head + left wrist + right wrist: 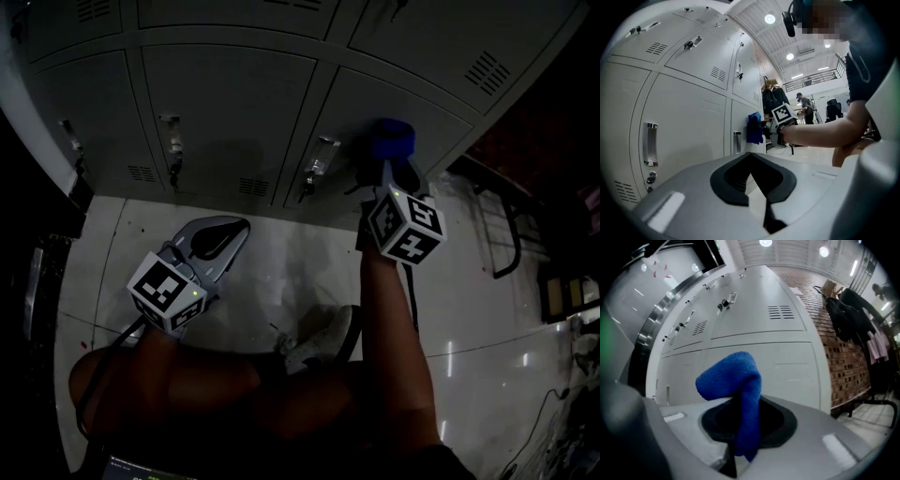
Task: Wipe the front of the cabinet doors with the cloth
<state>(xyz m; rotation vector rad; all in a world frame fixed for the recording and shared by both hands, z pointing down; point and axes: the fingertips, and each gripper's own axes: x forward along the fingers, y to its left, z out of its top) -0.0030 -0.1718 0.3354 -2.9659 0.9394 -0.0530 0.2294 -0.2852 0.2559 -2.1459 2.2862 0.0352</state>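
A blue cloth (392, 141) is pressed against a grey cabinet door (394, 98) at the lower right of the locker bank. My right gripper (388, 161) is shut on it. In the right gripper view the cloth (736, 380) folds over from between the jaws, close to the door (783, 357). My left gripper (228, 232) hangs lower left over the floor, away from the doors, jaws together with nothing in them. From the left gripper view (757, 187) I see the cloth (753, 127) touching the door beside a handle (736, 142).
Each locker door has a handle and lock (317, 167) and vents (486, 71). A brick wall (843, 362) and hanging clothes (851, 317) lie right of the lockers. A dark metal frame (506, 239) stands on the floor at right. The person's shoe (323, 342) is below.
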